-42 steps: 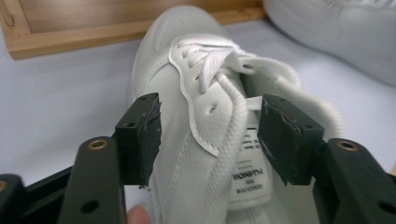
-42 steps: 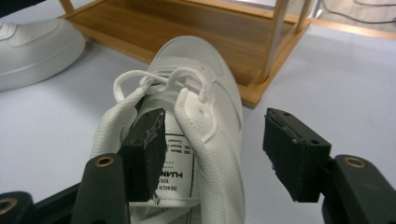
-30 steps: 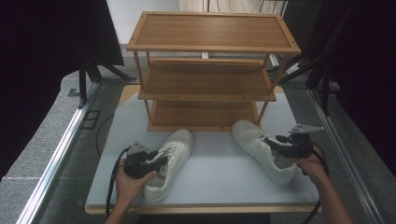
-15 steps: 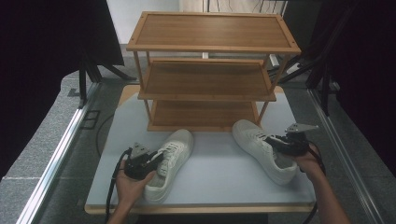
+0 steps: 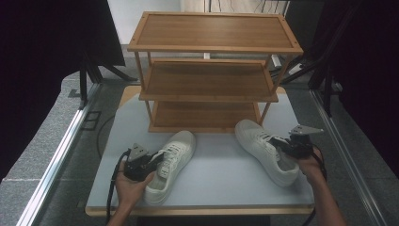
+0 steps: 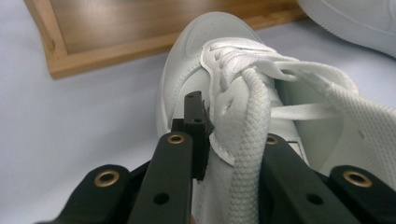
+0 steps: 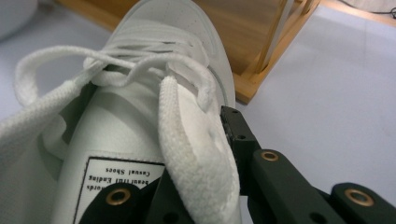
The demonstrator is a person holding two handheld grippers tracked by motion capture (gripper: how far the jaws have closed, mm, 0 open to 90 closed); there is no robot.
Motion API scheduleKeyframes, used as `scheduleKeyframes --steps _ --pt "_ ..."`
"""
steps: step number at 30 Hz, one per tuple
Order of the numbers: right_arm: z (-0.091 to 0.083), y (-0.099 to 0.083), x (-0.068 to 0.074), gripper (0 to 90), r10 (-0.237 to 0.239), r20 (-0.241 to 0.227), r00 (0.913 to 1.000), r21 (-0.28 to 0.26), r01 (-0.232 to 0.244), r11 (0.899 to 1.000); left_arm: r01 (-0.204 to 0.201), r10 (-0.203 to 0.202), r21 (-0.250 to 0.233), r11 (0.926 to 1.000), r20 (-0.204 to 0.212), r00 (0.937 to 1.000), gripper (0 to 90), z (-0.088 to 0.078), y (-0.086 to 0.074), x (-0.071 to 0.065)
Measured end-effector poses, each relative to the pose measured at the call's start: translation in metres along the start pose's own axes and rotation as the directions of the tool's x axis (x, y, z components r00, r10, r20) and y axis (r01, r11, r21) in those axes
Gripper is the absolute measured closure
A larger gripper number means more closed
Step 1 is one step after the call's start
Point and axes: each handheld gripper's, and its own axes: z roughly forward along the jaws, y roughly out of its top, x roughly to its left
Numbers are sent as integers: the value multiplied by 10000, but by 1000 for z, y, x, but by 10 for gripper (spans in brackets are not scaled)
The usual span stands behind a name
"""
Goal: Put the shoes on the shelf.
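Note:
Two white lace-up sneakers lie on the pale table in front of a wooden shoe rack [image 5: 211, 47]. My left gripper [image 5: 157, 162] is shut on the side wall of the left sneaker [image 5: 178, 145]. In the left gripper view, one jaw presses the outside of that sneaker [image 6: 210, 42] beside the laces, and the other sits inside under a lace. My right gripper [image 5: 278, 143] is shut on the right sneaker [image 5: 256, 139]. The right gripper view has its jaws pinching the padded collar of that sneaker [image 7: 163, 28], next to the printed tongue label [image 7: 126, 177]. Both sneakers rest on the table.
The rack has three shelves, all bare, and its bottom shelf [image 5: 202, 115] sits just behind the sneakers' toes. A rack post [image 7: 275, 37] stands close to the right sneaker's toe. The table [image 5: 221, 165] has free surface between the sneakers. Dark curtains and metal rails flank the table.

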Motion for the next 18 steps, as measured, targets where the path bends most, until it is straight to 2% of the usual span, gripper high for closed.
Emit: scheduleKeyframes --steps 3,5,9,12,15,17,18 --pt "-10 -3 2 856 704 -136 9974 -579 -711 9958 403 -383 -451 9982 440 9983 823 -9 6 1" --pt "-19 -3 4 855 982 -123 9951 -902 -989 9910 755 -689 -853 9935 780 9946 823 -17 13 1" --pt "-33 -4 8 854 1575 -127 9874 -1387 -1577 9777 967 -798 -1471 9844 1169 9899 821 -30 25 -3" --pt "-42 -8 8 853 2312 -181 9727 -1879 -2304 9548 1347 -1075 -1817 9741 1521 9825 821 -37 32 -3" --pt "-48 -11 9 851 2694 -362 9623 -2255 -2705 9359 1730 -1374 -1971 9650 1820 9737 821 -40 38 -2" --pt "-52 -12 10 849 2964 -679 9526 -2568 -3038 9175 1721 -1348 -2038 9638 1845 9735 820 -41 42 -3" --pt "-52 -12 10 849 2964 -679 9526 -2568 -3038 9175 1721 -1343 -2088 9627 1835 9738 820 -42 43 -3"
